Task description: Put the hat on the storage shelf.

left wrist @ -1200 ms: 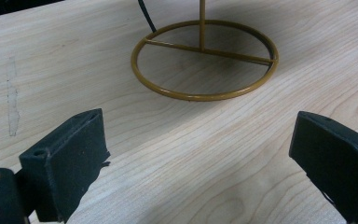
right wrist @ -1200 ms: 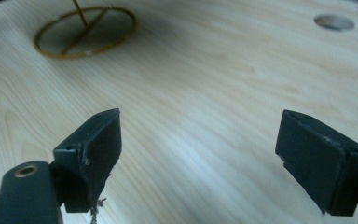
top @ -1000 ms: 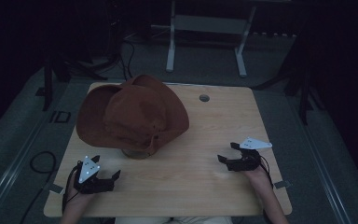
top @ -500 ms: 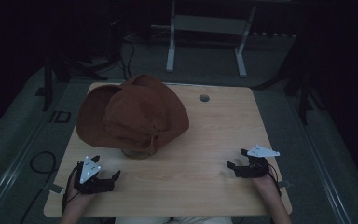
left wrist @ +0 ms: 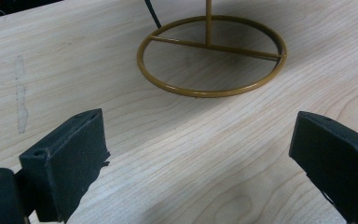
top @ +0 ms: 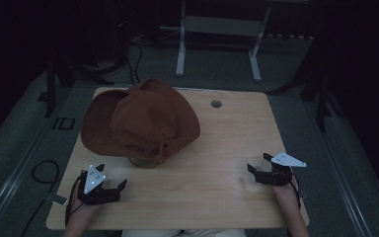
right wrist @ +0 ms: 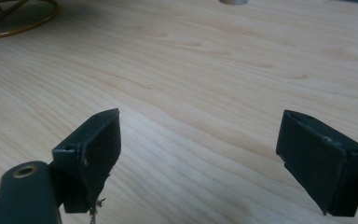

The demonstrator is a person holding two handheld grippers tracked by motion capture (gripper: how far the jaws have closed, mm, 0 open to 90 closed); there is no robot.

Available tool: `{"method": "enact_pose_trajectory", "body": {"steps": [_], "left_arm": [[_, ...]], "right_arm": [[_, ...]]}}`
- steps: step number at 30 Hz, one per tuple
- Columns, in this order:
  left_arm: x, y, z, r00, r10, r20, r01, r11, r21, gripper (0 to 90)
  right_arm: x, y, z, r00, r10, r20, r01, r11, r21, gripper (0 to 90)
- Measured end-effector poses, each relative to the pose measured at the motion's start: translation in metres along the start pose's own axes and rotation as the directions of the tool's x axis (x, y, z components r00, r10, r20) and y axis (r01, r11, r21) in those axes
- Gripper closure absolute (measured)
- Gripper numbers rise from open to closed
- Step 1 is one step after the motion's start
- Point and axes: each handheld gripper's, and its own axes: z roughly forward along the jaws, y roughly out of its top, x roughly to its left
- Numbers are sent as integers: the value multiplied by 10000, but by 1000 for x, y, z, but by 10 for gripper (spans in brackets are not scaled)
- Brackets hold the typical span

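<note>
Left gripper (top: 114,186) and right gripper (top: 257,167) rest low on the table (top: 217,197) at its near corners, jaws spread, nothing between them. High view: brown wide-brim hat (top: 140,121) sits on a stand at the table's left-centre, brim floppy, crown creased. Left gripper view: the stand's gold ring base (left wrist: 212,56) just ahead, upright rod rising from its crossbar. Right gripper view: bare wood between the jaws, ring base (right wrist: 18,18) at top left.
</note>
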Motion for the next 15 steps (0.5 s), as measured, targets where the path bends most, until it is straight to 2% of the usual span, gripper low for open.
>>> {"method": "enact_pose_trajectory", "body": {"steps": [3, 5, 8, 12, 15], "left_arm": [[2, 0, 0, 10000, -7, 31, 7, 10000, -66, 46], [4, 0, -1, 10000, -66, 1, 66, 9999, -102, 46], [5, -1, -2, 9999, -68, -85, 66, 9999, -159, 46], [5, -2, -2, 10000, -75, -45, 74, 9999, -155, 46], [5, -2, -2, 10000, -79, -33, 78, 9999, -153, 46]], "right_arm": [[-4, -2, -3, 9999, 94, -143, -98, 9994, -332, 141], [-6, -1, -5, 9998, 194, -70, -197, 9986, -482, 141], [-7, -3, -4, 9998, 168, 67, -165, 9993, -334, 141], [-6, -3, -2, 10000, -7, 99, 8, 9999, -167, 141], [-6, -4, -1, 10000, 37, 52, -36, 9999, -148, 141]]}}
